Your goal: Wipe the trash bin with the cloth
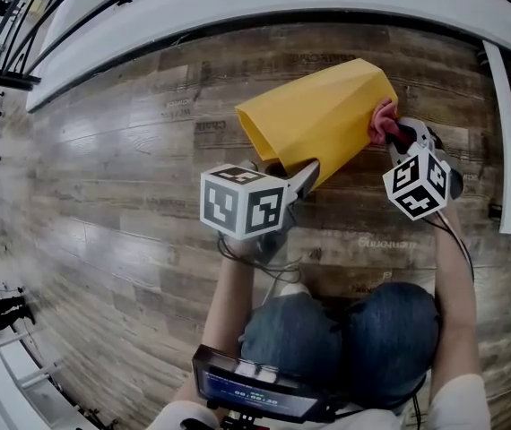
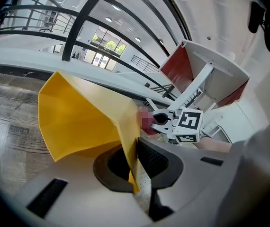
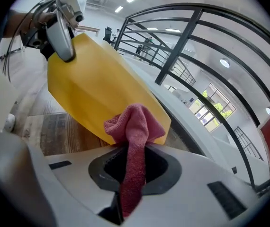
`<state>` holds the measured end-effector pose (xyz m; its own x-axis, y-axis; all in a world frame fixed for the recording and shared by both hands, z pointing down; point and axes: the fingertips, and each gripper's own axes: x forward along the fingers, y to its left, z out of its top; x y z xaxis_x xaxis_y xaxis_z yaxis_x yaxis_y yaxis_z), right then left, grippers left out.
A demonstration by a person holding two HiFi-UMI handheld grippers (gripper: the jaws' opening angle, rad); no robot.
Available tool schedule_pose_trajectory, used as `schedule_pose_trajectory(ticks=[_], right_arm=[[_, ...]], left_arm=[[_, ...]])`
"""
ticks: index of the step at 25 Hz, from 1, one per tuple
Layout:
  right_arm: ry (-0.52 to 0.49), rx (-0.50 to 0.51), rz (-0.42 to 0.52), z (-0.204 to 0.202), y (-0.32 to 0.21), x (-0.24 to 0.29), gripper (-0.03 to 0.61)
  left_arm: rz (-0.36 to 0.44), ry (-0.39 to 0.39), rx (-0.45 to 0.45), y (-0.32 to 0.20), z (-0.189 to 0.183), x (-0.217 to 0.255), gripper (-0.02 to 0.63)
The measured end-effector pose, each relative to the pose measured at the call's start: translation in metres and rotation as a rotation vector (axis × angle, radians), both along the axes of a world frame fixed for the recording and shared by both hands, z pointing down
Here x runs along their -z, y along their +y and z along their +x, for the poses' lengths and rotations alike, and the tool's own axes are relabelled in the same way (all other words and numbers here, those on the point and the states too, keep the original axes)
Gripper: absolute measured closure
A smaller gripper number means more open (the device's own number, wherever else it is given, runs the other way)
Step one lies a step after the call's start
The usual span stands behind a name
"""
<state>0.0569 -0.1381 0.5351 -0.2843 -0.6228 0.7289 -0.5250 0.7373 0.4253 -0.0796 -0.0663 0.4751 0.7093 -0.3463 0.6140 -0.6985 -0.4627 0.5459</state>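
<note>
A yellow trash bin point(image 1: 323, 119) is held tilted above the wooden floor, its open mouth toward the left of the head view. My left gripper point(image 1: 302, 179) is shut on the bin's rim point(image 2: 131, 145), the thin yellow wall pinched between its jaws. My right gripper point(image 1: 395, 134) is shut on a pink cloth point(image 3: 134, 126), which bunches out past the jaws and rests against the bin's outer side point(image 3: 97, 84) near its base. In the head view the cloth point(image 1: 383, 120) shows at the bin's right end.
A wood-plank floor point(image 1: 112, 168) lies below. A white curved ledge point(image 1: 238, 7) runs along the top, and a white frame point(image 1: 506, 124) stands at the right. The person's knees point(image 1: 345, 339) are just below the grippers.
</note>
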Motion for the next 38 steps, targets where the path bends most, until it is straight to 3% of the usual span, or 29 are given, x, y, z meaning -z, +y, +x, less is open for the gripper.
schedule_pose_trajectory(ticks=[5,9,12,18,20,23,25,27,32,35,37,38], right_arm=[[0.025,-0.068,-0.014,0.017,-0.013,-0.01,0.535],[0.024,-0.039,-0.033,0.006,-0.009,-0.014,0.535],[0.041,-0.004,-0.037,-0.003,-0.006,-0.016,0.534],[0.053,0.008,-0.05,-0.006,-0.002,-0.019,0.534],[0.054,0.006,-0.055,-0.005,-0.001,-0.019,0.535],[0.054,0.005,-0.059,-0.004,0.0,-0.021,0.534],[0.048,0.006,-0.06,-0.005,0.0,-0.02,0.534],[0.045,0.011,-0.057,-0.007,0.0,-0.019,0.535],[0.053,0.01,-0.049,-0.008,-0.002,-0.017,0.534],[0.049,0.011,-0.041,-0.008,-0.001,-0.013,0.534],[0.04,0.009,-0.029,-0.007,0.0,-0.006,0.534],[0.031,0.007,-0.02,-0.007,0.001,-0.001,0.534]], left_arm=[[-0.01,-0.002,0.008,0.003,-0.008,-0.009,0.591],[0.016,0.004,0.027,0.006,-0.021,-0.021,0.581],[0.039,0.054,0.039,0.011,-0.028,-0.031,0.58],[0.228,0.011,-0.077,0.027,-0.02,-0.037,0.56],[0.234,-0.002,-0.126,0.041,-0.015,-0.046,0.546],[0.226,-0.001,-0.15,0.057,-0.009,-0.062,0.468],[0.245,-0.052,-0.178,0.064,-0.008,-0.076,0.468],[0.256,-0.157,-0.232,0.073,-0.011,-0.094,0.468],[0.253,-0.315,-0.239,0.078,-0.01,-0.135,0.468],[0.214,-0.356,-0.247,0.078,-0.003,-0.15,0.473],[0.219,-0.373,-0.261,0.079,0.0,-0.151,0.579],[0.231,-0.386,-0.276,0.079,0.002,-0.15,0.588]])
